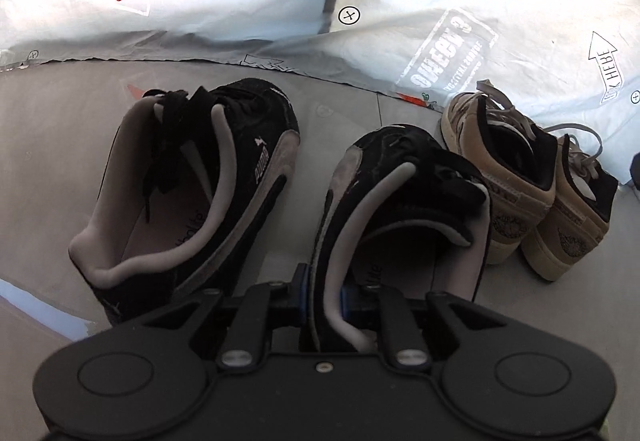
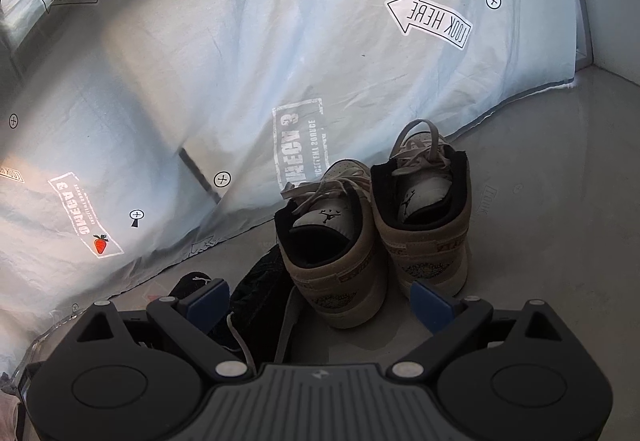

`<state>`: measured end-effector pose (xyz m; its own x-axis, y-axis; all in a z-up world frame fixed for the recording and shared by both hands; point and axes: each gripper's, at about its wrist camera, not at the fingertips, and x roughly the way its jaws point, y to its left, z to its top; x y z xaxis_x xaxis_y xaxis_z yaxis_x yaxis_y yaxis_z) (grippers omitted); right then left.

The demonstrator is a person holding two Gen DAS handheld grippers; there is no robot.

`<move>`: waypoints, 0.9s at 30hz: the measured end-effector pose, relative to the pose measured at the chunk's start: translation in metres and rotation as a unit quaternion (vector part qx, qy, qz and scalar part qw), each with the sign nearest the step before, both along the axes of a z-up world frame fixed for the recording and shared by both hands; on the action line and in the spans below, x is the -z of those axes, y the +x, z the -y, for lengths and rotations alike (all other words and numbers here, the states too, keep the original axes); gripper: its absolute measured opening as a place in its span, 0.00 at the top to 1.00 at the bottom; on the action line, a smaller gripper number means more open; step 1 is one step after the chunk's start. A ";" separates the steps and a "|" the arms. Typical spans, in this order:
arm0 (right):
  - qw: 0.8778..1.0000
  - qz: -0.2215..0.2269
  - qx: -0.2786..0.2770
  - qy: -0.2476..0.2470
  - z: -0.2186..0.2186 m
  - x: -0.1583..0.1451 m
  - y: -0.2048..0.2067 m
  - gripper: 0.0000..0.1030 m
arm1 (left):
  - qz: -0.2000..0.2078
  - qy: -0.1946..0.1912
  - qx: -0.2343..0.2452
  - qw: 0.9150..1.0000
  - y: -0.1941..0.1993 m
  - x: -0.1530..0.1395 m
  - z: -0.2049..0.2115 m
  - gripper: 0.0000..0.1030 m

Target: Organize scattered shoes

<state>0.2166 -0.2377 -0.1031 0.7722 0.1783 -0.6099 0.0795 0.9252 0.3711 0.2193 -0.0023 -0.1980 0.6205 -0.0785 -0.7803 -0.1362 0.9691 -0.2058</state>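
Right, nearest in the left wrist view: left gripper (image 1: 324,301), jaws nearly closed, pinching the grey-lined collar wall of a black sneaker (image 1: 396,201) at its heel, one blue pad outside the collar, one inside. That shoe sits on the grey floor (image 1: 48,145), toe pointing away. Just left of it, w/ a gap betw., its mate, the second black sneaker (image 1: 192,181), also toe away, black laces flopped into the opening. To the right & a bit further, a tan pair (image 1: 532,193) stands side by side, touching, heels toward the camera. Right gripper (image 2: 320,305) hangs behind that tan pair (image 2: 376,229), jaws wide apart, holding nothing, blue pads clear of the heels. Beyond all shoes, a pale printed sheet (image 2: 224,53) w/ arrows, carrot & strawberry marks drapes down to the floor.
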 end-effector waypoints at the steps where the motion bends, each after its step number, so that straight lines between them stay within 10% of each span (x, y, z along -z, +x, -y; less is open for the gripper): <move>1: 1.000 0.002 -0.003 0.000 -0.002 -0.002 -0.001 0.06 | -0.002 -0.010 0.001 1.000 -0.001 -0.003 -0.003 0.81; 10: 0.997 0.027 -0.075 0.001 -0.041 -0.018 0.003 0.09 | 0.101 -0.021 -0.069 0.992 -0.085 -0.092 -0.058 0.80; 18: 0.978 -0.018 -0.208 -0.020 -0.114 0.002 -0.016 0.48 | 0.105 -0.019 -0.101 0.989 -0.123 -0.099 -0.111 0.79; 21: 0.979 -0.021 -0.201 -0.020 -0.122 0.004 -0.031 0.78 | 0.102 -0.025 -0.094 0.990 -0.125 -0.094 -0.124 0.79; 27: 0.979 -0.039 -0.195 -0.037 -0.147 0.018 -0.010 0.67 | 0.100 -0.033 -0.059 0.993 -0.116 -0.088 -0.154 0.78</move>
<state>0.2067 -0.0907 -0.1215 0.6048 0.4032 -0.6868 -0.2591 0.9151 0.3090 0.1032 0.1522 -0.1103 0.7699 -0.0430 -0.6368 -0.1983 0.9322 -0.3027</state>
